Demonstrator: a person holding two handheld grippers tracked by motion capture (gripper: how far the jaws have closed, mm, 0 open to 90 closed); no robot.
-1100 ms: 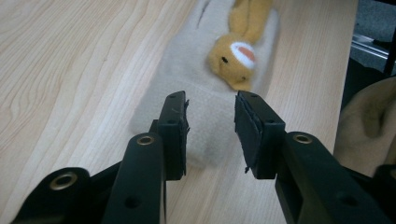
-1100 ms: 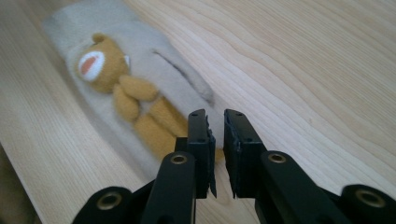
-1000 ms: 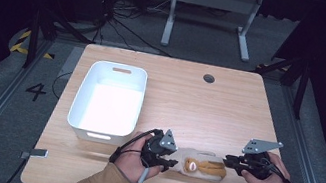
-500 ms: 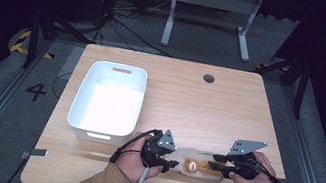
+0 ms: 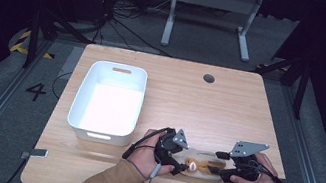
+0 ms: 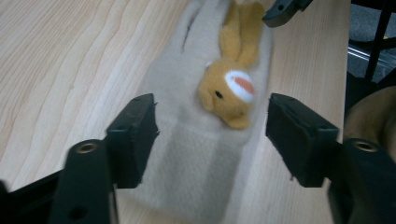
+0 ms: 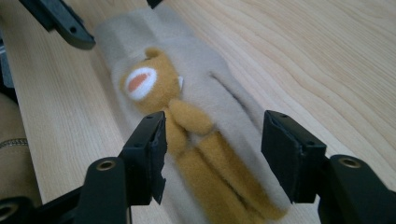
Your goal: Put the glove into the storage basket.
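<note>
A beige fleece pouch [image 5: 205, 174] with a small orange plush animal [image 5: 198, 167] on it lies flat on the wooden table [image 5: 189, 106] near the front edge. My left gripper [image 5: 182, 165] is at its left end and my right gripper [image 5: 220, 165] at its right end. Both have just been opening their jaws. In the left gripper view the left gripper [image 6: 212, 126] straddles the pouch [image 6: 187, 154] below the animal's head [image 6: 231, 91], with the pads apart from the fabric. In the right gripper view the right gripper [image 7: 212, 149] stands open around the animal's body [image 7: 187, 121] and the pouch [image 7: 224, 79].
A white plastic bin [image 5: 79, 107] stands on the left half of the table, just left of my left hand. A round cable hole [image 5: 209, 78] sits near the far edge. The table's front edge is close below both hands.
Both grippers' jaws have spread apart over the pouch. The right gripper has shifted slightly left toward the pouch, and the left gripper slightly right. The pouch stays in place.
</note>
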